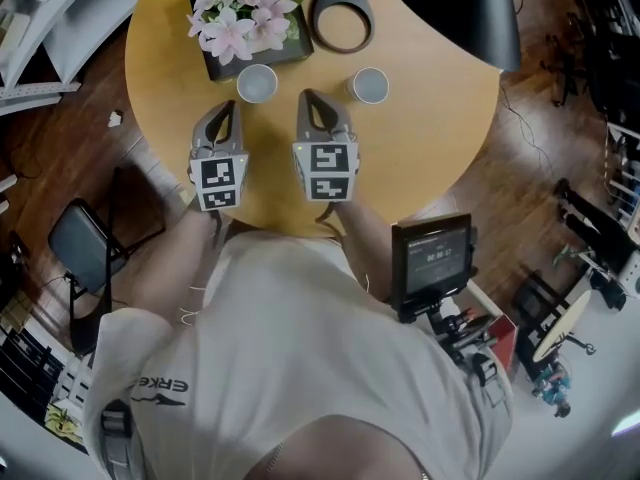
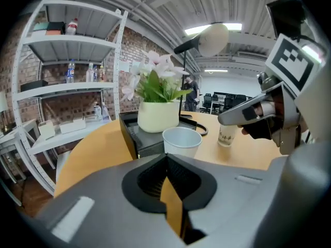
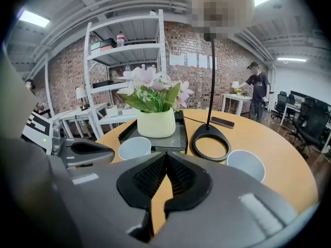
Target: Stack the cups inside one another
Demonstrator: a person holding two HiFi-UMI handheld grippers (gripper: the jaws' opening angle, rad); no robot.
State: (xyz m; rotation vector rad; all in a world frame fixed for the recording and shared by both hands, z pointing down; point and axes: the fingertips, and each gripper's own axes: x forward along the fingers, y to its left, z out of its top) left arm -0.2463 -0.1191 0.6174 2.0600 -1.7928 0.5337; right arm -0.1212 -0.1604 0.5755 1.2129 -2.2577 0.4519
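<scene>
Two white paper cups stand upright on the round wooden table [image 1: 430,158]. The left cup [image 1: 257,82] [image 2: 181,141] [image 3: 134,148] sits just in front of the flower tray. The right cup [image 1: 370,85] [image 2: 226,135] [image 3: 247,164] stands apart near the lamp base. My left gripper [image 1: 228,108] [image 2: 166,156] is shut and empty, its tip just short of the left cup. My right gripper [image 1: 309,97] [image 3: 165,156] is also shut and empty, pointing between the two cups. Each gripper shows in the other's view: the right gripper [image 2: 258,112], the left gripper [image 3: 83,151].
A cream pot of pink flowers [image 1: 245,8] [image 3: 155,120] stands on a black tray [image 1: 290,53] behind the left cup. A lamp's black ring base [image 1: 341,16] [image 3: 209,141] lies behind the right cup, its shade [image 1: 460,8] overhanging the table's far right. Shelving and desks stand beyond.
</scene>
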